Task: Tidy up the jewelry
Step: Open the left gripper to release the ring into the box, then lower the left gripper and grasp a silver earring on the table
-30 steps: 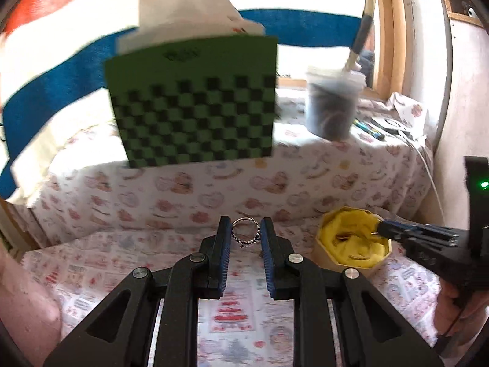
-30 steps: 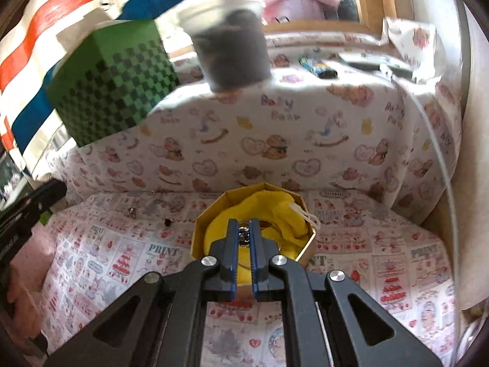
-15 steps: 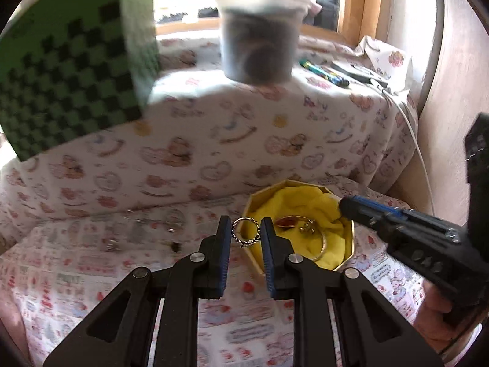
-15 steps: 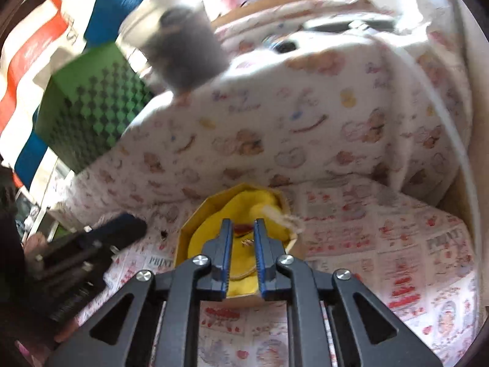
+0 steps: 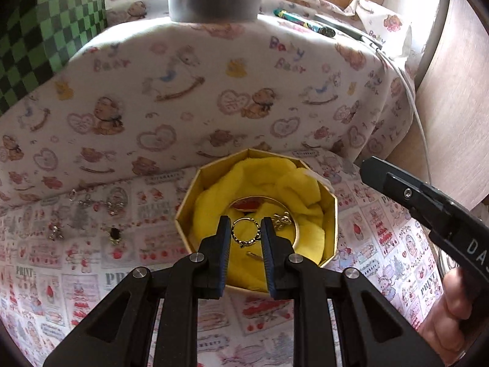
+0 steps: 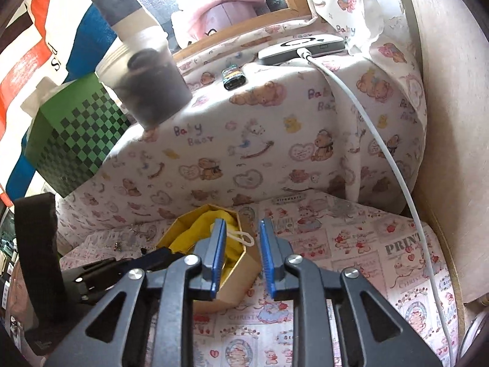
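Observation:
My left gripper (image 5: 245,235) is shut on a small gold ring (image 5: 244,235) and holds it over the gold octagonal box (image 5: 183,208) lined with yellow cloth (image 5: 259,180). A red oval pendant (image 5: 247,205) and a chain (image 5: 282,218) lie inside the box. My right gripper (image 6: 241,257) is open and empty, just right of the box (image 6: 241,272); it also shows at the right of the left wrist view (image 5: 428,208). Several small jewelry pieces (image 5: 114,234) lie on the printed cloth left of the box.
A raised ledge covered in bear-print cloth (image 5: 214,91) stands behind the box. On it are a plastic cup (image 6: 146,85), a green checkered box (image 6: 76,137), a lighter (image 6: 233,76) and a grey device with a white cable (image 6: 366,128). A wall (image 6: 452,122) is on the right.
My left gripper has moved right and down with the ring, from left of the box to over it. My right gripper has opened and pulled back to the box's right.

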{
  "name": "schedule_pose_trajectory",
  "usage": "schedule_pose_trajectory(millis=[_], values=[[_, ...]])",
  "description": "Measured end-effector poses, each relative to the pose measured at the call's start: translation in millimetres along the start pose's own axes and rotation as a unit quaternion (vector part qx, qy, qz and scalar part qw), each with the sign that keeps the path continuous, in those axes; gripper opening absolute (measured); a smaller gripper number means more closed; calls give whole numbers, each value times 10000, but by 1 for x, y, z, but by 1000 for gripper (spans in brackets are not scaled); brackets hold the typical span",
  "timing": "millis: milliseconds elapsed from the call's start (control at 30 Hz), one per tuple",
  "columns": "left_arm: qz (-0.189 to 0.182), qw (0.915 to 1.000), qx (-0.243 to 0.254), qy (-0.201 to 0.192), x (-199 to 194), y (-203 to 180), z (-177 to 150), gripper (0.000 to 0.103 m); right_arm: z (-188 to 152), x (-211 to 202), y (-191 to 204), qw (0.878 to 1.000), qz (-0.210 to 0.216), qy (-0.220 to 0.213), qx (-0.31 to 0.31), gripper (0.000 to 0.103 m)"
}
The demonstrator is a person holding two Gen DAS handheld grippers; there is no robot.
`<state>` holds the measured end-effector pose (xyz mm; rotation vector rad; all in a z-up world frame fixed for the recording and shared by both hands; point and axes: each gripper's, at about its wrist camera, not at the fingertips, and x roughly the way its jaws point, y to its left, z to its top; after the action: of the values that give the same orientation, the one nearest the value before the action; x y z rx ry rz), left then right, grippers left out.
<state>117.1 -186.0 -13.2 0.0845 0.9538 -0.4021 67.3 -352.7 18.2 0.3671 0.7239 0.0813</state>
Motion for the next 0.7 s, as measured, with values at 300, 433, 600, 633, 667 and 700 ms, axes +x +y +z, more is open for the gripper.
schedule_pose_trajectory(millis=[300,433,600,633,667,700], values=[[66,9993,82,-361,-28,2,1,40,-2,5,8,9998,-143,-33,-128,31],[374,9962,164,-766,-59,8,-8,59,-5,0,15,9987,-374,-218,-278,42],[887,9867,88,-1361,-99,26,-34,71,-11,-10,33,9963,-333,-459,-639,52],[943,9850,101,-1439,-103,29,-36,72,-12,-11,35,9959,-340,-491,-678,54],[967,9837,105,-1512,-109,33,-38,74,-13,-12,37,9950,-380,-549,-743,56],[952,9833,107,-1549,-114,38,-40,77,-15,-12,39,9940,-435,-595,-803,56]])
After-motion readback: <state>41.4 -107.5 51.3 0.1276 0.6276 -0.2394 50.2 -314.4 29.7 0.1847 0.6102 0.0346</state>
